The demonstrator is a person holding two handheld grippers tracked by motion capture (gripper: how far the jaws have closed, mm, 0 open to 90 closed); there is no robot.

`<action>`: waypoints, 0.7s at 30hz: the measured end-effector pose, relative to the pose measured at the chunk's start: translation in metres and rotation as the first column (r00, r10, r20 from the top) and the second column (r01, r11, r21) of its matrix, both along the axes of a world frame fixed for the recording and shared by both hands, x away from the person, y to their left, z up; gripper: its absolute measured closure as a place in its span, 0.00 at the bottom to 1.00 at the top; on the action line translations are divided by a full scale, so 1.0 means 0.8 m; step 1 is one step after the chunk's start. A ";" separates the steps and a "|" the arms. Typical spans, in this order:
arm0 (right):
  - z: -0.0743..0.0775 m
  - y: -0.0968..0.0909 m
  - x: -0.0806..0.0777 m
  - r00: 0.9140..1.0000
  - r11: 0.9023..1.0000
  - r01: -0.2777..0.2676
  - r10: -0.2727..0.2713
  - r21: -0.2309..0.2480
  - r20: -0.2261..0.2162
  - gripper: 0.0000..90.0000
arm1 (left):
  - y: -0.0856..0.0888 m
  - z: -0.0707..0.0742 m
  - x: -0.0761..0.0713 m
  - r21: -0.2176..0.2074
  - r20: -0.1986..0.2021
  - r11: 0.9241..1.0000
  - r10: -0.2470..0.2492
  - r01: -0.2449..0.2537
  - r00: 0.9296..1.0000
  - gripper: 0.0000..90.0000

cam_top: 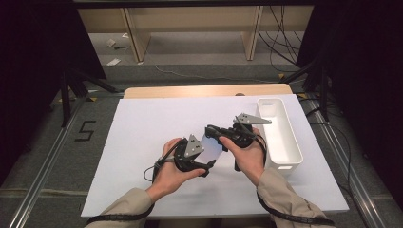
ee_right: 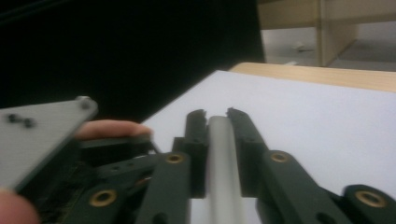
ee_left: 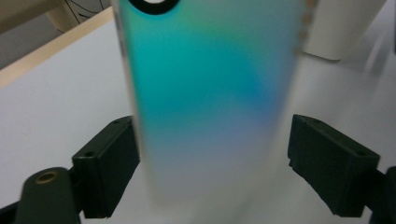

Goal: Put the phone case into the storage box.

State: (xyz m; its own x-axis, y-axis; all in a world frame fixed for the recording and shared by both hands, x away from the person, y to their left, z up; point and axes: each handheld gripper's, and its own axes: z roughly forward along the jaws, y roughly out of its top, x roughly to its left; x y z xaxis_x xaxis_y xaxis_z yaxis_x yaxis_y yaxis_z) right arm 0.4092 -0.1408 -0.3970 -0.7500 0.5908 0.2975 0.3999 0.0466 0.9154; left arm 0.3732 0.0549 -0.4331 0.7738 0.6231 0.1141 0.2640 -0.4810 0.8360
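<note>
A flat pale slab (cam_top: 212, 145) with a blue-green sheen hangs above the white board, held between both hands. In the left gripper view the slab (ee_left: 210, 93) stands upright with a black ring at its far end. My left gripper (ee_left: 212, 154) spans its width, a jaw pressed against each long edge. In the high view the left gripper (cam_top: 207, 157) grips the slab's near end. My right gripper (cam_top: 212, 133) comes in from the right onto the far end. In the right gripper view the slab's thin grey edge (ee_right: 222, 154) is pinched between the right gripper (ee_right: 216, 114) jaws.
A long white bin (cam_top: 297, 152) stands at the right side of the white board (cam_top: 142, 142), and it shows at the top right of the left gripper view (ee_left: 341, 28). A strip of wooden tabletop (cam_top: 204, 90) runs behind the board. Dark stands and cables line the floor around.
</note>
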 end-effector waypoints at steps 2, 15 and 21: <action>0.005 0.001 -0.002 1.000 1.000 -0.013 0.013 0.004 0.015 0.89 | 0.004 0.001 0.002 -0.014 -0.005 1.000 0.001 -0.001 1.000 0.17; 0.022 -0.016 0.004 0.989 0.988 -0.129 0.134 -0.087 0.063 0.89 | 0.026 0.002 0.011 -0.109 -0.037 0.993 -0.041 0.037 0.998 0.18; 0.022 -0.020 0.007 0.975 0.970 -0.194 0.207 -0.147 0.077 0.89 | 0.031 0.000 0.011 -0.110 -0.041 0.993 -0.054 0.049 0.998 0.18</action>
